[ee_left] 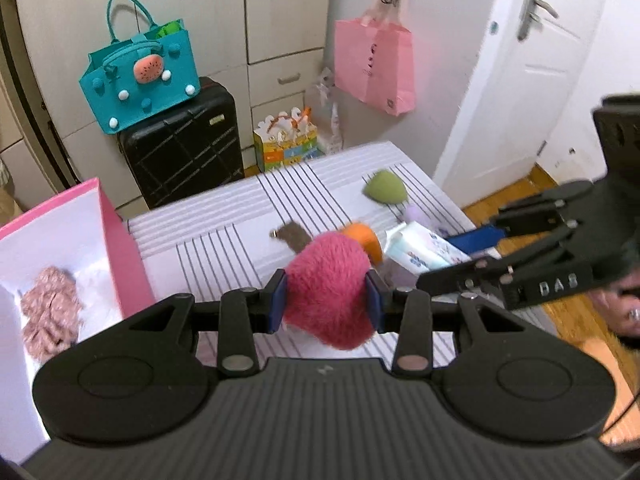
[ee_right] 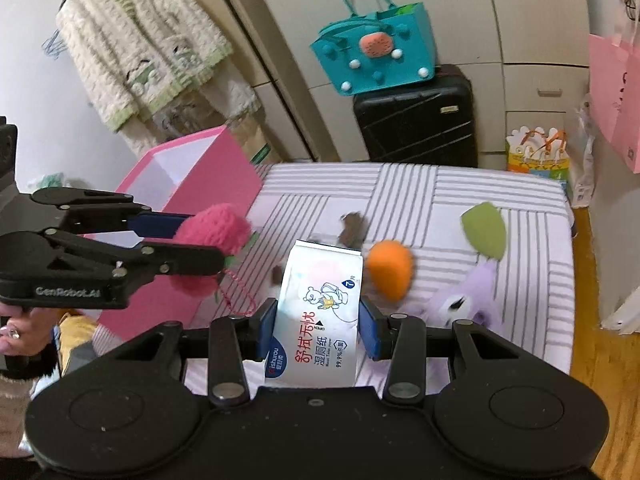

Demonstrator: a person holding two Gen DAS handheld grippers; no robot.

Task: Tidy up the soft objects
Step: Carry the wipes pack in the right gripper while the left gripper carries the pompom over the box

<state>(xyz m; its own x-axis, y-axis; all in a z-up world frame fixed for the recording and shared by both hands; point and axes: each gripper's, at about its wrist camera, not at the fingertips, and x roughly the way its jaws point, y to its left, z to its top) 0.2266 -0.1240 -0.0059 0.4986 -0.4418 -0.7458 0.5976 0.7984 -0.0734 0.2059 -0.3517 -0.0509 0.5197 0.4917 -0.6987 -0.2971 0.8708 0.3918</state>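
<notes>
My left gripper (ee_left: 327, 300) was clamped on a fuzzy pink plush (ee_left: 328, 288), both blue pads pressed into its sides, and it hung clear above the striped bed cover (ee_left: 224, 240). My right gripper (ee_right: 318, 330) was closed on a white pack of wet wipes (ee_right: 320, 312), pads tight against both long edges, the pack pointing away from me and lifted off the cover.

Just beyond the pack lay an orange soft toy (ee_right: 389, 274), and near it to the right a purple plush (ee_right: 464, 300) with a green teardrop-shaped piece (ee_right: 484, 230) behind it. A small brown scrap (ee_right: 353, 229) sat further back on the stripes.

To the left stood an open pink box (ee_left: 120, 256) at the bed's edge, with a pale pink woolly item (ee_left: 50, 312) lying inside on its white floor.

Past the bed I saw a black suitcase (ee_left: 182, 144) carrying a teal felt bag (ee_left: 140, 76), and a pink paper bag (ee_left: 376, 66) hanging on the wall.
</notes>
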